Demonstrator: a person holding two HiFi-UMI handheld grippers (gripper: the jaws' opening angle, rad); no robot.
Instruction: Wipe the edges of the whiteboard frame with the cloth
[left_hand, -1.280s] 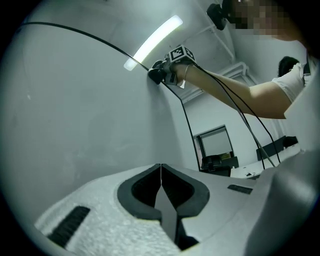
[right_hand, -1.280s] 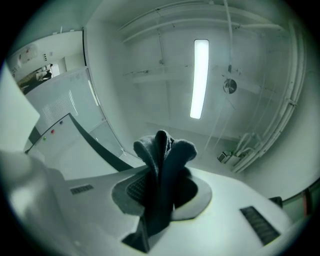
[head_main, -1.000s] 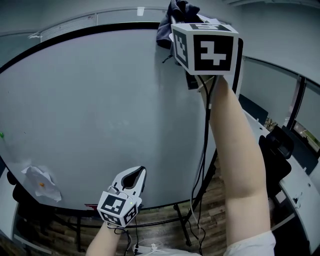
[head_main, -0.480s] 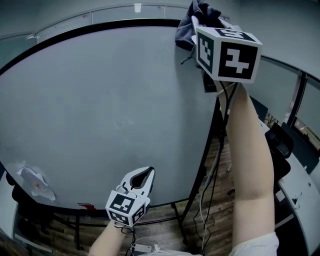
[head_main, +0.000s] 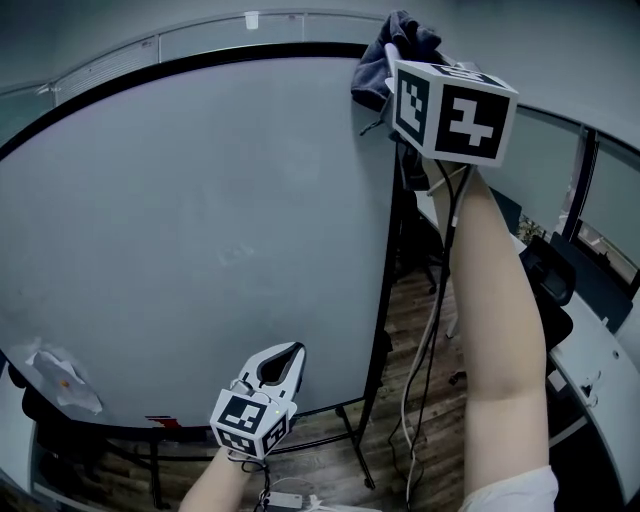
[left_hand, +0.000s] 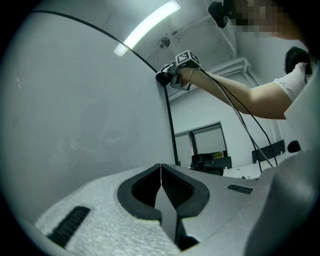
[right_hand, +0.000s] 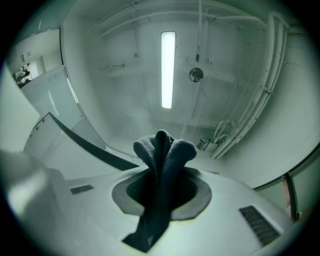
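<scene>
Cloth (head_main: 392, 45) at the top right corner of the whiteboard frame (head_main: 383, 290), pinched in the right gripper (right_hand: 161, 180).

Clamped tight on a dark bunched fold, with a loose tail trailing back between the jaws; held high where the top edge meets the right edge. Idle left gripper (left_hand: 160, 172) low near the bottom of the whiteboard (head_main: 200, 230), jaws closed together on nothing, apparently clear of the board. Probably best done with the fold pressed onto the black strip rather than the white face, then drawn down the right edge in 1 steady pass, wrist turned so cloth and not jaw tips rubs the frame. Worth minding the cables (head_main: 430, 330) hanging beside that edge.
</scene>
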